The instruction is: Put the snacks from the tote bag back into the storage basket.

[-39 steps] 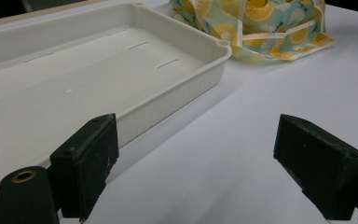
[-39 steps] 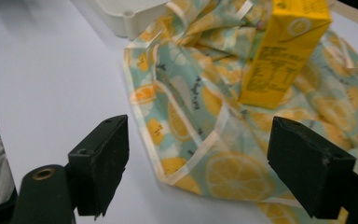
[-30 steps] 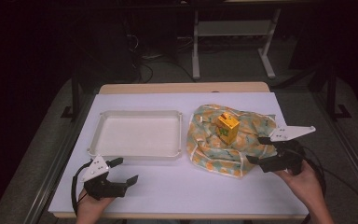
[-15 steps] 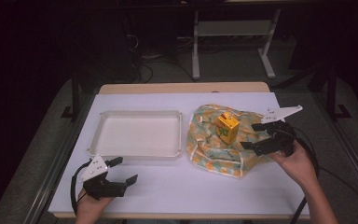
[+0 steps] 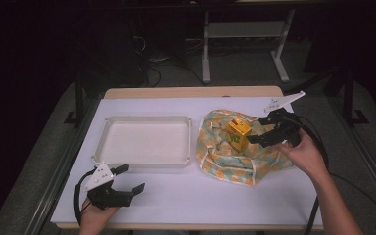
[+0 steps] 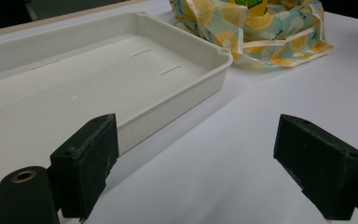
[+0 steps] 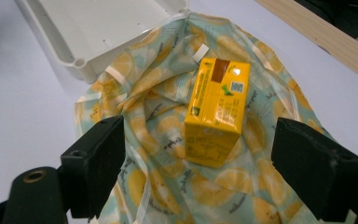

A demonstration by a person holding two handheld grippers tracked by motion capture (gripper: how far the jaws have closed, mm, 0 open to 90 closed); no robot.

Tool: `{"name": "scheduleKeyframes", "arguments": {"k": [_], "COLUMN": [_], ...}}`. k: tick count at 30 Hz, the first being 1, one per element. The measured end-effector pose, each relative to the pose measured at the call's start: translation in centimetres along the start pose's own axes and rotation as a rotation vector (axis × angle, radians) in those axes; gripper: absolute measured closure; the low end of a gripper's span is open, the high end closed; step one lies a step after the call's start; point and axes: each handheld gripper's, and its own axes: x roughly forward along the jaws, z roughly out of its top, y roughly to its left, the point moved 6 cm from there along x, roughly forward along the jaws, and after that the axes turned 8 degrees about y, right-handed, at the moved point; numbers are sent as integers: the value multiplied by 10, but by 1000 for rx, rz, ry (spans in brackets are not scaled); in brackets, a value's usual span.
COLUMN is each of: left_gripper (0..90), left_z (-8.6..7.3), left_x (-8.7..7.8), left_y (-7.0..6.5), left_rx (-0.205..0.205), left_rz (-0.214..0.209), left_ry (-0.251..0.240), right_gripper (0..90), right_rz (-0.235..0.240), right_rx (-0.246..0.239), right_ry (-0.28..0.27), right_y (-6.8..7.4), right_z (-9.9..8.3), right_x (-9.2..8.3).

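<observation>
A yellow juice carton stands on a crumpled lemon-print cloth bag at the table's right. My right gripper hovers just right of the carton and points at it. It is open, its jaws have just been opening, and the pads touch nothing. A white tray lies left of the bag, with nothing in it. Near the front left edge, my left gripper rests open on the table, a little in front of the tray's near wall.
The tray's corner nearly touches the bag's edge. White table surface stretches in front of tray and bag. A wooden strip marks the far edge. The floor beyond holds cables and a metal stand.
The right gripper has risen and moved away from the front of the bag, along its right side, level with the carton. Its jaws stand a little wider. The left gripper has stayed put.
</observation>
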Motion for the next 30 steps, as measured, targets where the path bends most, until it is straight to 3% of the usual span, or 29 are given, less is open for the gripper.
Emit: {"name": "scheduleKeyframes", "arguments": {"k": [15,30], "left_gripper": [139,141], "left_z": [0,0], "left_x": [0,1], "left_y": [0,-2], "left_rx": [2,24], "left_rz": [-4,4], "left_ry": [2,7], "right_gripper": [146,178], "right_rz": [13,-12], "right_rx": [33,26], "right_ry": [59,108], "right_y": [-14,-14], "right_z": [21,34], "right_x": [22,49]}}
